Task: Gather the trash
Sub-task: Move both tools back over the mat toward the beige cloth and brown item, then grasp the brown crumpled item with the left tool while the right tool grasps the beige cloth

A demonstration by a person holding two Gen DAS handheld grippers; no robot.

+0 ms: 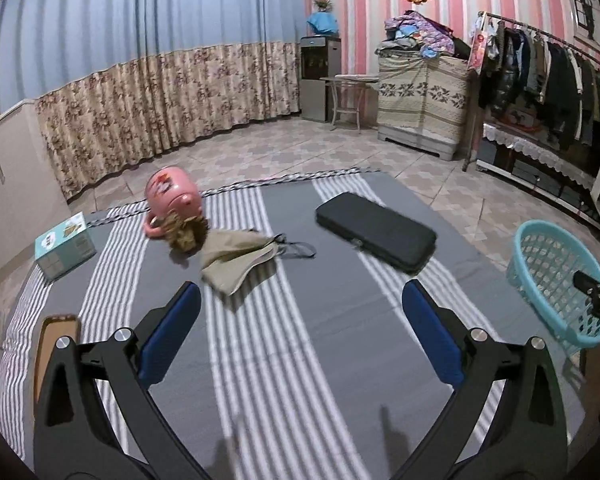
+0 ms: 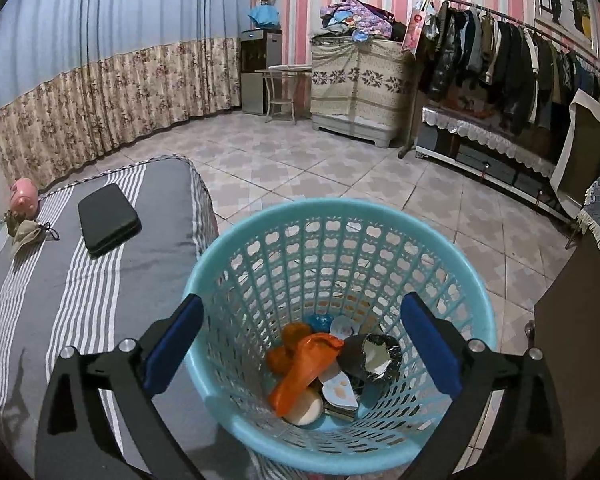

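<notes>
My right gripper (image 2: 302, 298) hangs open over the light blue plastic basket (image 2: 340, 208), with nothing between its blue pads. In the basket lie an orange plastic bag (image 2: 304, 364), a crumpled dark foil wrapper (image 2: 374, 354) and some white scraps. My left gripper (image 1: 300, 286) is open and empty above the grey striped bed sheet (image 1: 300, 360). Ahead of it lie a beige cloth pouch (image 1: 236, 256) and a brown crumpled clump (image 1: 186, 234) against a pink piggy bank (image 1: 172, 196). The basket (image 1: 540, 240) stands off the bed's right side.
A black flat case (image 1: 376, 230) lies on the bed's far right, a teal box (image 1: 64, 246) at its left edge, and a brown flat item (image 1: 56, 336) near left. Tiled floor, a clothes rack (image 2: 500, 52) and a covered cabinet (image 2: 360, 84) lie beyond.
</notes>
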